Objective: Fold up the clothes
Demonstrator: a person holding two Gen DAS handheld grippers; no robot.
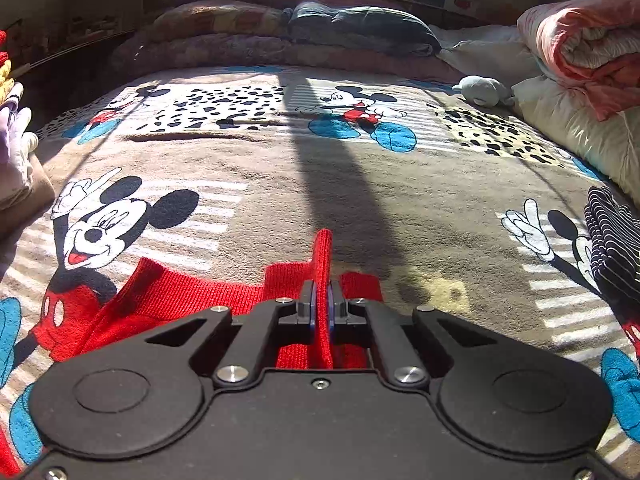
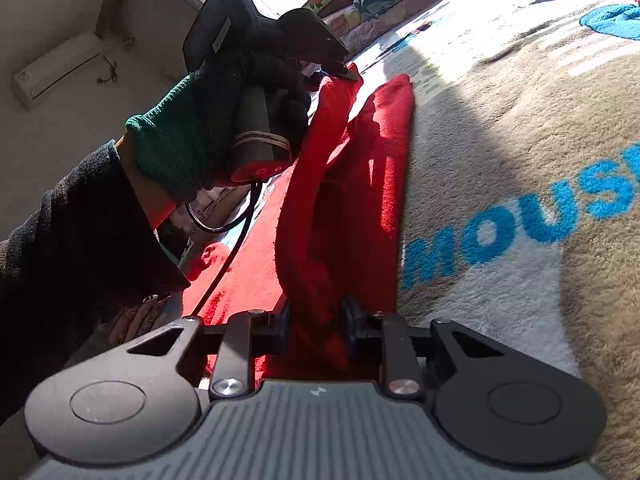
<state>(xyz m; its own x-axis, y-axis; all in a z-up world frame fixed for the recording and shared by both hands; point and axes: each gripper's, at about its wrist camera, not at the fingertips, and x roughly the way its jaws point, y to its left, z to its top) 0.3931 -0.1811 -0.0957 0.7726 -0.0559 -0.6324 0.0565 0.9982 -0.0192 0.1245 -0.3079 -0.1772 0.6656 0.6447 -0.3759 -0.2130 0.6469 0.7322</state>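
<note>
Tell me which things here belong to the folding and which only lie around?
For the job: red knit garment, left gripper, right gripper, both shut on it.

Lying about: striped cloth, grey plush toy, rolled pink quilt, dark clothes.

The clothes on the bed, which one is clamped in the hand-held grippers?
The red knit garment: both the left hand-held gripper and the right hand-held gripper pinch it. The striped black-and-white piece lies untouched at the blanket's edge.

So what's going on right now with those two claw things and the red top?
Left gripper shut on red knit garment. Right gripper shut on the same garment, lifted off the cartoon-mouse blanket. Striped garment lies aside, nothing blocking.
</note>
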